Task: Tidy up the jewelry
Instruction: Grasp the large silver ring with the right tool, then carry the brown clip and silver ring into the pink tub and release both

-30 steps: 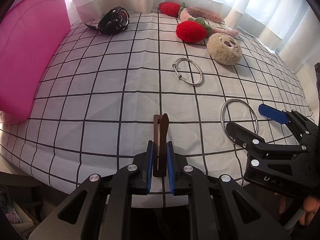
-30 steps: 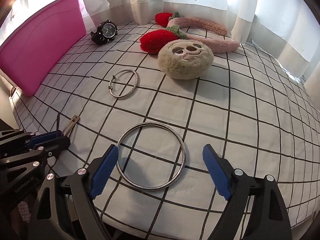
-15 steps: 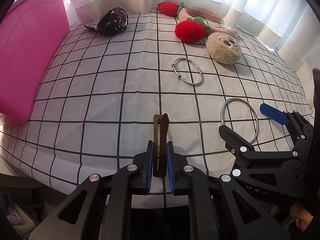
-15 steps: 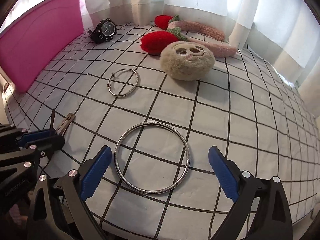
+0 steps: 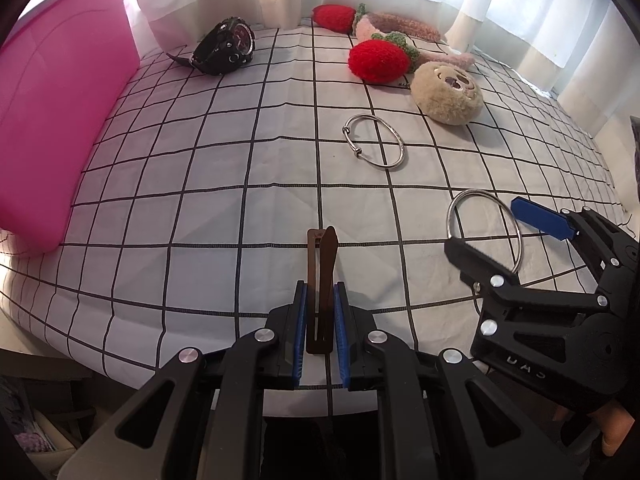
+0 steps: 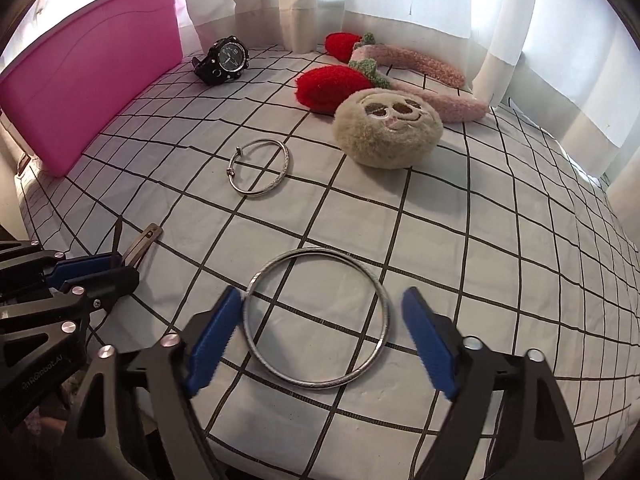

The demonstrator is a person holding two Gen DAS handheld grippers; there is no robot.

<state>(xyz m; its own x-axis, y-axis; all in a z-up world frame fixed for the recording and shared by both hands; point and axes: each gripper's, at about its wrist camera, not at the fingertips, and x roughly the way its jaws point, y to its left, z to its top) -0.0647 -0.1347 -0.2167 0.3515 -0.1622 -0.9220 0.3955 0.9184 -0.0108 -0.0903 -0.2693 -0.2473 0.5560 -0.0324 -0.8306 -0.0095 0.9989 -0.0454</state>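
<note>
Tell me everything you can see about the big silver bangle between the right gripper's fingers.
The large bangle is a thin, closed silver-coloured hoop, seemingly metal, with a fine twisted texture. It lies flat on the checked cloth. The right gripper straddles it, jaws having just been closing; the left pad looks about at its rim, the other apart.

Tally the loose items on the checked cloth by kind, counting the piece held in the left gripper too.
Silver bangles: 2, closed one, open-ended one
Black watch: 1
Brown hair clip: 1
Plush toys: 4, two strawberries, round face, pink piece
Total: 8
</note>
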